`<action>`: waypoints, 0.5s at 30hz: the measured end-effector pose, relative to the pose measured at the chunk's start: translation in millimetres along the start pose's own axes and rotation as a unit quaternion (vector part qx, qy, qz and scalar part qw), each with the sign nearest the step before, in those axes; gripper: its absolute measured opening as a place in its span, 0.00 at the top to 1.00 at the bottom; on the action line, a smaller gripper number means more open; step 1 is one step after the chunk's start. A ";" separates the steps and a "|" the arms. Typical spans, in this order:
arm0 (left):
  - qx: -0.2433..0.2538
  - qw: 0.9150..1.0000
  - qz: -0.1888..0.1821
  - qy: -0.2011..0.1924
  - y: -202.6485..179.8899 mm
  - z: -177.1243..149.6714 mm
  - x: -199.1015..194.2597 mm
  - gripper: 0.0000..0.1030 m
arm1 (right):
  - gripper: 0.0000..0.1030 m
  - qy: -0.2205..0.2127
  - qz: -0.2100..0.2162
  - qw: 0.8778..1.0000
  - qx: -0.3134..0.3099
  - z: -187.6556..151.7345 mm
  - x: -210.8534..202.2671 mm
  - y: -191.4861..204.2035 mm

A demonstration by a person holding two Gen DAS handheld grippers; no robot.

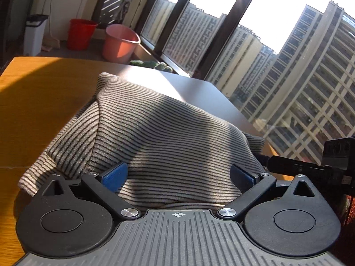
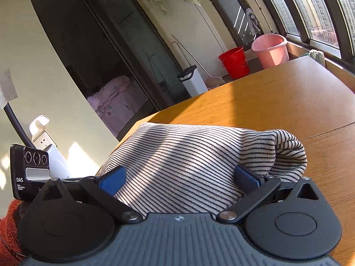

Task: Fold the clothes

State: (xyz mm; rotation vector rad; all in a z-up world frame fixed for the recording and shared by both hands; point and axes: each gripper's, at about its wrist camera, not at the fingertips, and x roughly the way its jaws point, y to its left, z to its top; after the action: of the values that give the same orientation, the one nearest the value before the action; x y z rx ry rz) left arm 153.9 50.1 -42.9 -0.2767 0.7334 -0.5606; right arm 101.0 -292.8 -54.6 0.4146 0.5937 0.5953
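A grey garment with thin black stripes (image 1: 155, 133) lies bunched on the wooden table (image 1: 44, 110). My left gripper (image 1: 177, 177) is open, its blue pads (image 1: 114, 176) spread wide, and the cloth drapes between them over the jaws. In the right wrist view the same striped garment (image 2: 188, 161) fills the gap between the blue pads (image 2: 113, 180) of my right gripper (image 2: 179, 179), which is also open. A rolled edge of cloth (image 2: 286, 153) hangs over the right finger. The other gripper's body shows at the right of the left view (image 1: 332, 161) and at the left of the right view (image 2: 28, 170).
A red bucket (image 1: 81, 34) and a pink bucket (image 1: 119, 44) stand on the floor beyond the table's far edge, by a white bin (image 1: 34, 35). Large windows (image 1: 266, 66) run along the right. A dark doorway (image 2: 99, 55) and wall socket (image 2: 43, 141) are on the left.
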 end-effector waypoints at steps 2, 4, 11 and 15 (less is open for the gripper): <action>-0.006 1.000 0.004 -0.004 7.0 10.8 8.9 0.02 | 0.00 0.002 0.010 1.000 -0.004 -8.0 -5.5 4.8; -0.002 1.000 0.015 -0.004 9.8 22.5 19.2 0.02 | 0.00 0.008 0.019 1.000 -0.005 -13.1 -6.8 10.1; 0.049 0.996 0.068 -0.010 5.5 45.6 49.3 0.01 | 0.00 0.016 0.039 0.999 -0.014 -22.7 -0.2 28.0; 0.022 0.998 0.054 -0.016 12.8 51.0 42.6 0.01 | 0.00 0.008 0.034 0.999 -0.015 -27.0 -1.0 32.7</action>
State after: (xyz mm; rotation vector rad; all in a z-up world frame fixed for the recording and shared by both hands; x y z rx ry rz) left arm 220.2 38.6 -35.3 -0.2044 0.6996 -0.4686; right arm 70.5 -263.5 -57.5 0.4023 0.5867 0.6716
